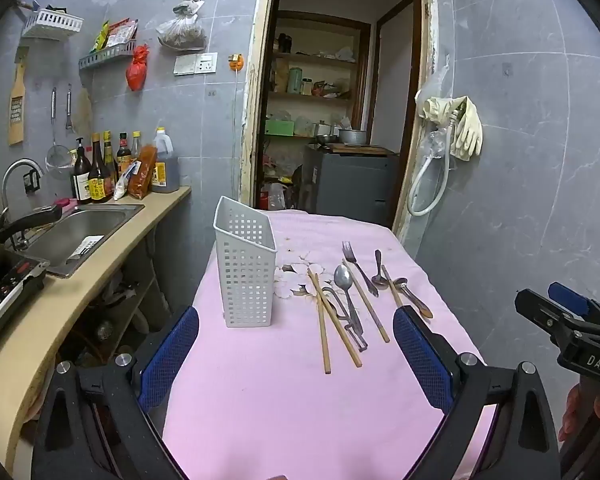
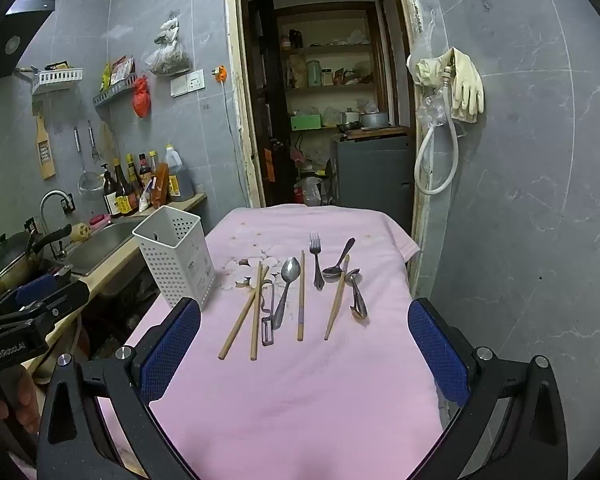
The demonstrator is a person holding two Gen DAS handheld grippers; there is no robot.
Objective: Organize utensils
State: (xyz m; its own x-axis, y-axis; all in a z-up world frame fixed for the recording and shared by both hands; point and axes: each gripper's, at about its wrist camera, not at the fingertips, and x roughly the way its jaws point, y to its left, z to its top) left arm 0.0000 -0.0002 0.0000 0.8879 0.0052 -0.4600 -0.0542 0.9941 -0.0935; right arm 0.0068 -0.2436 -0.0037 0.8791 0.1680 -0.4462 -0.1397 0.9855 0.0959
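Right, both grippers are hovering over the near end of the pink cloth (image 2: 300, 400), and nothing is being touched yet. The left gripper (image 1: 296, 356) is standing spread wide and empty; the right gripper (image 2: 304, 344) is likewise gaping, nothing between its blue pads.

The utensils are lying in a loose row across the middle of the cloth, at twelve o'clock from the right gripper, and the white perforated holder (image 2: 174, 256) is standing upright at about ten o'clock, just beside them.

Counting now: four chopsticks (image 2: 301, 296), three spoons including the big spoon (image 2: 286, 292), one fork (image 2: 317, 260), and one peeler (image 2: 268, 316), partly tucked under that spoon's handle.

Handling, I'm judging: everything is looking light and stiff. The metal pieces are probably slick and lying flat, so pinching mid-handle across the narrow width seems best. The chopsticks are thin and may roll; two are crossing at the left, so lifting one at a time near the middle looks safer. The holder looks light enough to tip.
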